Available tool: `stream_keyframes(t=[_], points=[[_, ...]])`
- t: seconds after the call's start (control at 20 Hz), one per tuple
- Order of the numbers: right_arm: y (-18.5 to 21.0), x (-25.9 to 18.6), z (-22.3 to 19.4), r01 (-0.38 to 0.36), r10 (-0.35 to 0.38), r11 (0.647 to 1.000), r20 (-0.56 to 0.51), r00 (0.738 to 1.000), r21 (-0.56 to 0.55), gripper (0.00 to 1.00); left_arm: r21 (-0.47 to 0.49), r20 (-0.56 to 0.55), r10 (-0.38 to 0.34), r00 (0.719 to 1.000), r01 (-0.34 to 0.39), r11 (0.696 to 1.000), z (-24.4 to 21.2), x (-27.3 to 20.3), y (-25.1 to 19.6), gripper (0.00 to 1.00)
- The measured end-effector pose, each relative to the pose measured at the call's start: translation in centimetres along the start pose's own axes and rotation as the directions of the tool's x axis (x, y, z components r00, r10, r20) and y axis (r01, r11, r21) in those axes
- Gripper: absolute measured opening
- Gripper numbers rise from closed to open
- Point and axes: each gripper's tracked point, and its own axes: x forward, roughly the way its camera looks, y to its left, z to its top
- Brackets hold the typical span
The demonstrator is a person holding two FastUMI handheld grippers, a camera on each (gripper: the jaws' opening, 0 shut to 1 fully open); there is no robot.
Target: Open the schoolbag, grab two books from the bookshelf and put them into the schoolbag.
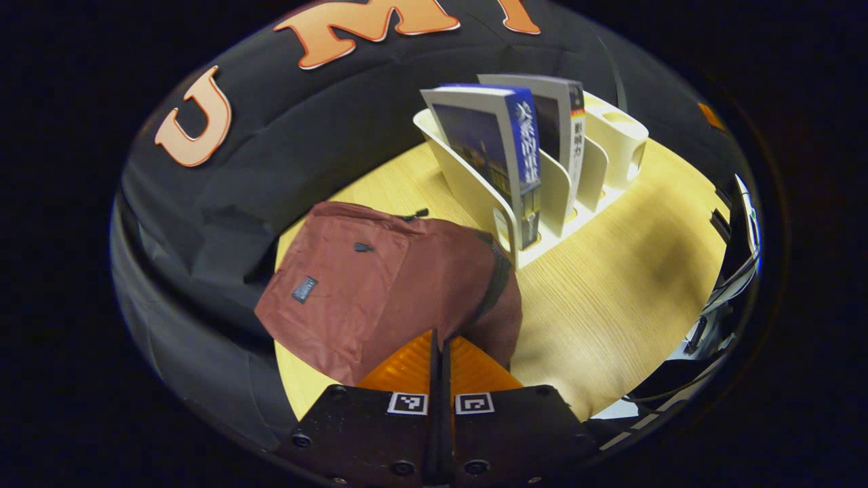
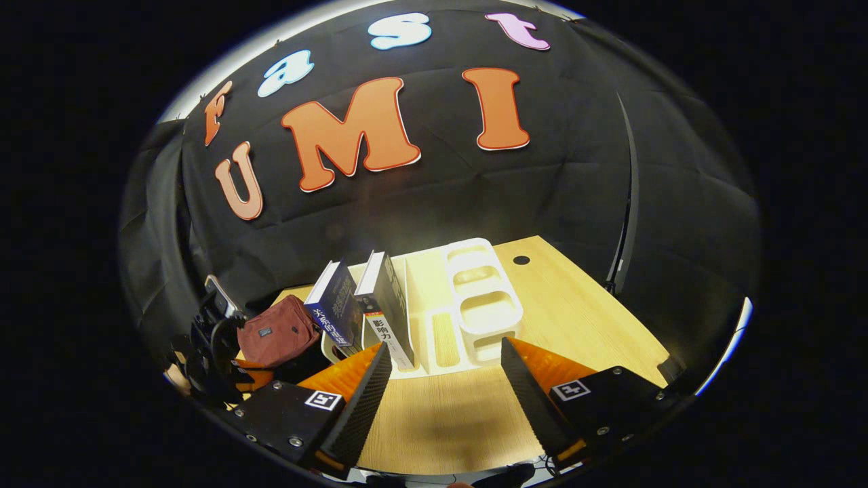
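Schoolbag (image 1: 380, 285) is the dark red one lying flat on the wooden table (image 1: 610, 298), zipper looks closed, right next to the white bookshelf (image 1: 475, 183). My left gripper (image 1: 441, 339) is clamped fully together with nothing in it, tips over the bag's near edge; can't tell if they touch the fabric. My right gripper (image 2: 444, 356) is spread wide and empty, hanging in front of the shelf. Both books are upright in their slots: the blue book (image 1: 505, 152) nearest the bag, the grey book (image 1: 563, 129) one slot further.
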Motion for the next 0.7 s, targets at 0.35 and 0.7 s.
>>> stream_keyframes(t=[0.35, 0.7], points=[[4.6, -0.4, 2.3, -0.106, 0.106, 0.994, -0.014, 0.994, 0.021, 0.97, -0.061, 0.142, 0.152, 0.978, -0.144, 0.988, 5.5, -3.8, 7.7, 0.01], [11.9, 0.1, 6.9, -0.236, 0.231, 0.968, -0.067, 0.971, -0.088, 0.96, -0.173, 0.178, 0.123, 0.976, -0.092, 0.981, 7.8, -3.7, 10.2, 0.01]])
